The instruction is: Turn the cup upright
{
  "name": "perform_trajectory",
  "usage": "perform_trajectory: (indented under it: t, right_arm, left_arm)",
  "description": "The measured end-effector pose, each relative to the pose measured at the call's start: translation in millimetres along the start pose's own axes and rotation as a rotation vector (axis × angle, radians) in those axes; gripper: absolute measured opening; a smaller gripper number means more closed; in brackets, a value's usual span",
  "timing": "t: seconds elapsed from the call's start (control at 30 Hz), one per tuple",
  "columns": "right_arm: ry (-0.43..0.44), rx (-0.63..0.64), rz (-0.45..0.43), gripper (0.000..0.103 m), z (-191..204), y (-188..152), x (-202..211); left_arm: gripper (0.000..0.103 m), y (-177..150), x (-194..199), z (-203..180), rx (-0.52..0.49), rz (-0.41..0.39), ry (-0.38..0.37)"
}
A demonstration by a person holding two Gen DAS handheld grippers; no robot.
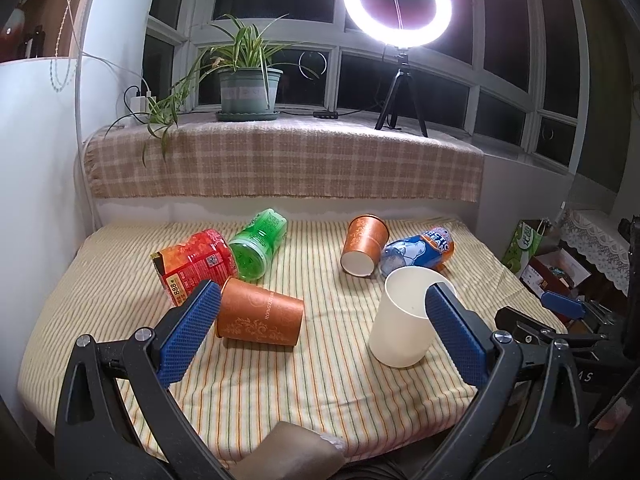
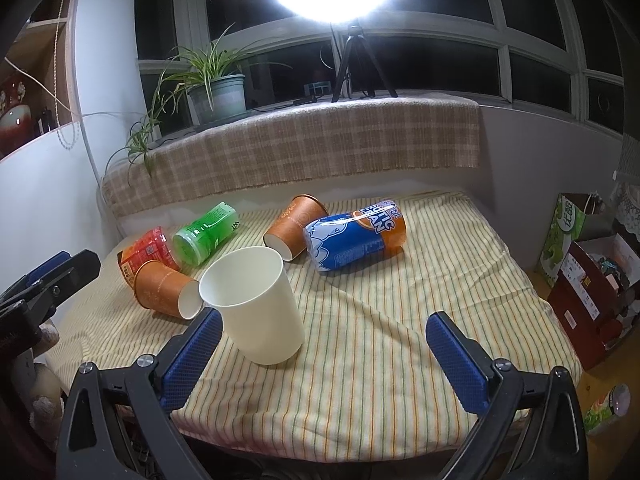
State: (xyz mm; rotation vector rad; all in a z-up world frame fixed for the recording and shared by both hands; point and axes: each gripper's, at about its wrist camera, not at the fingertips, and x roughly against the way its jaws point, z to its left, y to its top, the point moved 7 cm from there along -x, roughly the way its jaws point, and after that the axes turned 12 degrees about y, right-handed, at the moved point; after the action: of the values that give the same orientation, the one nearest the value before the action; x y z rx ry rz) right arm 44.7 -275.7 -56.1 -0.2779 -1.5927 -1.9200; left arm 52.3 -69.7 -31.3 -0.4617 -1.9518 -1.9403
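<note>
The white cup (image 2: 256,304) stands upright near the table's (image 2: 400,344) front edge. Both grippers — left (image 1: 320,332) and right (image 2: 320,360) — are spread, holding nothing. Risk: either could clip it, toppling it onto the orange cup (image 1: 258,316).

The front right of the striped bench (image 2: 380,360) is bare cloth, so a gripper fits there. The white cup (image 2: 256,308) stands close to a lying orange cup (image 2: 166,288). Cans (image 2: 206,234) crowd the back left.

ring light (image 1: 398,2) glare | room dim | fisheye edges bent, dark
</note>
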Motion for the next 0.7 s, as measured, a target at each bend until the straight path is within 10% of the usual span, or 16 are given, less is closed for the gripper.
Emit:
perform_trajectory:
  t: [0.7]
  right_arm:
    - [0.006, -0.001, 0.047, 0.103, 1, -9, -15]
  left_arm:
    - [0.103, 2, -3, 6, 0.002, -0.008, 0.019]
